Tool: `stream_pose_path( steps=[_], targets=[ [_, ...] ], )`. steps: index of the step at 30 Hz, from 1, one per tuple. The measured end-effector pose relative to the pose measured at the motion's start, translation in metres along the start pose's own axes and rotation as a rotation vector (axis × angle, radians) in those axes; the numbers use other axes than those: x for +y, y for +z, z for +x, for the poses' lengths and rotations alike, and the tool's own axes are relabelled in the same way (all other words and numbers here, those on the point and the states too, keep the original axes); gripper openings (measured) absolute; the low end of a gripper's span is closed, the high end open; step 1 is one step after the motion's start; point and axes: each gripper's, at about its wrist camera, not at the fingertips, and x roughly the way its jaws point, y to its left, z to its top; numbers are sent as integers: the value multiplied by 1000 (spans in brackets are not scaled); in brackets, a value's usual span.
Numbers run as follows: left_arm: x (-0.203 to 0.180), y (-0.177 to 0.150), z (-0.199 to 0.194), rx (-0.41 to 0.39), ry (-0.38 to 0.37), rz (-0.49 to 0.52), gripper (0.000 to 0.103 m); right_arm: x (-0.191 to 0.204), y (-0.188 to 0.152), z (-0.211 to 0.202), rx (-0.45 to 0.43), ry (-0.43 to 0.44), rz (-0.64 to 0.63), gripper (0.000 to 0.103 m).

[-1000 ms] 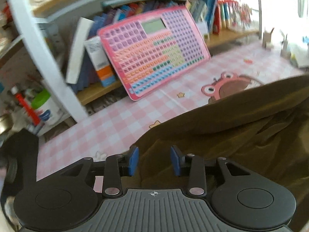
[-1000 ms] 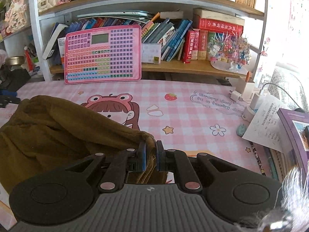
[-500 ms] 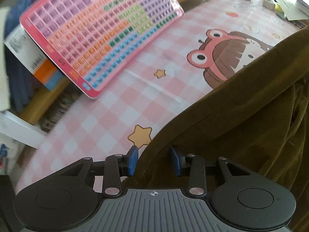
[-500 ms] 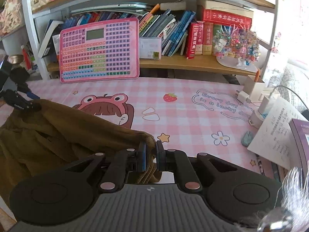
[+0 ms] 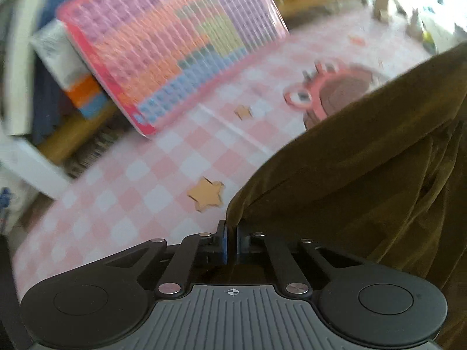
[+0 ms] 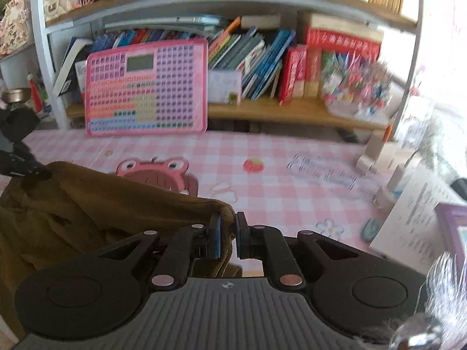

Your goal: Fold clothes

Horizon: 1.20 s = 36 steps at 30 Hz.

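While the olive-brown garment (image 6: 87,204) is draped bunched over the pink checked tablecloth (image 6: 292,198), opposite corners are pinched by L gripper (image 5: 231,240) & R gripper (image 6: 227,237), both clamped. Mid-fold/spread judged; edge tension to be kept even.

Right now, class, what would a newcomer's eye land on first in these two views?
First the olive-brown garment bunched at the near left of the pink checked tablecloth, a corner pinched in the right tongs and another in the left tongs. Next the pink button board leaning on the bookshelf behind.
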Motion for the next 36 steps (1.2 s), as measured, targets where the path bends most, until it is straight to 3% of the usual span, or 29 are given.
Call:
stream_pose_path(
  steps=[5, 8, 9, 13, 17, 19, 21, 23, 25, 26, 29, 30, 35, 36],
  targets=[
    [5, -6, -76, -219, 122, -87, 4, 17, 27, -32, -159, -56, -74, 8],
    [-13, -24, -121, -306, 166, -78, 4, 24, 28, -70, -215, -47, -56, 8],
    [-19, -36, -121, -300, 158, -91, 4, 28, 23, -82, -216, -43, -53, 8],
    [-43, -86, -119, -263, 121, -147, 4, 50, -38, -109, -62, -25, -15, 8],
    [-67, -135, -117, -226, 83, -203, 10, 66, -116, -95, 156, -54, 73, 9],
    [-80, -160, -116, -208, 65, -231, 13, 77, -141, -89, 210, -85, 87, 10],
    [-81, -169, -121, -224, 86, -327, 18, 82, -154, -90, 231, -119, 119, 17],
    [-78, -177, -132, -256, 87, -415, 37, 81, -160, -95, 244, -137, 174, 33],
    [-75, -188, -141, -280, 85, -494, 55, 78, -164, -104, 254, -137, 220, 37],
    [-75, -194, -145, -287, 83, -529, 58, 77, -167, -108, 262, -131, 244, 37],
    [-62, -216, -147, -290, -10, -744, 58, 75, -174, -120, 287, -73, 344, 41],
    [-56, -222, -143, -302, -76, -861, 58, 74, -176, -123, 292, -35, 399, 44],
    [-28, -249, -111, -379, -407, -1427, 67, 63, -179, -117, 282, 191, 804, 52],
    [-27, -249, -103, -380, -425, -1494, 67, 61, -180, -114, 270, 214, 887, 53]
  ],
)
